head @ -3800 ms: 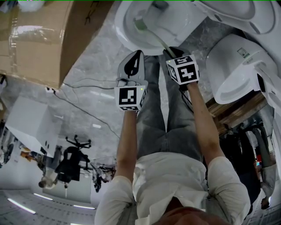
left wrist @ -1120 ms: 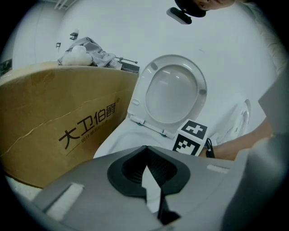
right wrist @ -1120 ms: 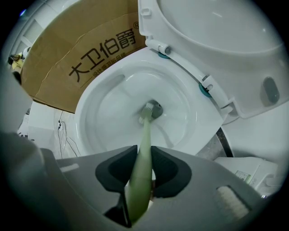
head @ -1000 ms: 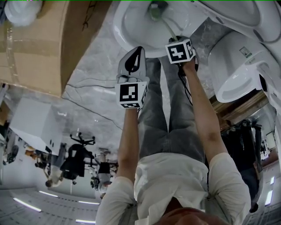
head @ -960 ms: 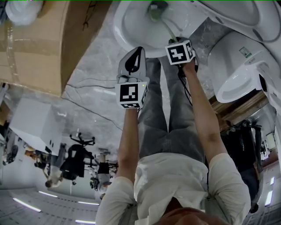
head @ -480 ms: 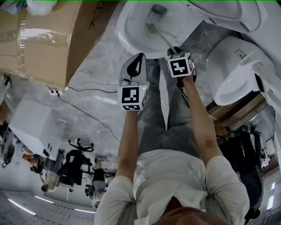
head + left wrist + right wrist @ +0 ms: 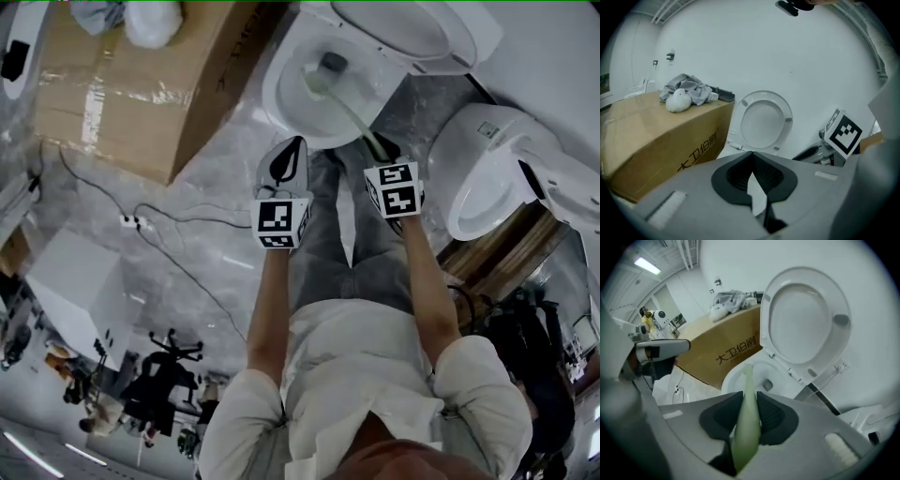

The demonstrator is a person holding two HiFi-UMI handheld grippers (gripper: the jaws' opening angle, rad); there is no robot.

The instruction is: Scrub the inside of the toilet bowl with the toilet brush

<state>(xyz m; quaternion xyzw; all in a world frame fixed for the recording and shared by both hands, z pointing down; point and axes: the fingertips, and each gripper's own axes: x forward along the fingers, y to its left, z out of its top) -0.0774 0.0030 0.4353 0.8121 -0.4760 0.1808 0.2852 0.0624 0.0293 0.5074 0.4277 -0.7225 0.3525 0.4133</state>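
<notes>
Plainly, the pale green plastic toilet brush (image 7: 349, 114) slants from our right gripper (image 7: 378, 148) down into the white ceramic toilet bowl (image 7: 277, 96). Its bristled head sits low inside the bowl, near the dark drain opening. The bowl's white oval lid (image 7: 403, 28) stands raised behind it.

In the right gripper view we see the brush's thick, tapering handle (image 7: 746, 427) running up between the jaws. Both black ribbed pads (image 7: 774, 416) are clamped against its sides, and the head points at the bowl's rim (image 7: 733, 377).

Our left gripper (image 7: 751, 157) carries nothing. Its dark pads (image 7: 736, 177) meet at the tips, with only a thin sliver of gap lower down, through which white porcelain shows.

We hold both forearms stretched straight ahead, side by side. The left gripper (image 7: 289, 155) hangs just short of the bowl's near rim, to the left of the brush handle and apart from it.

A brown cardboard box (image 7: 141, 89) stands just left of the toilet, and a second white toilet (image 7: 487, 178) stands at the right.
</notes>
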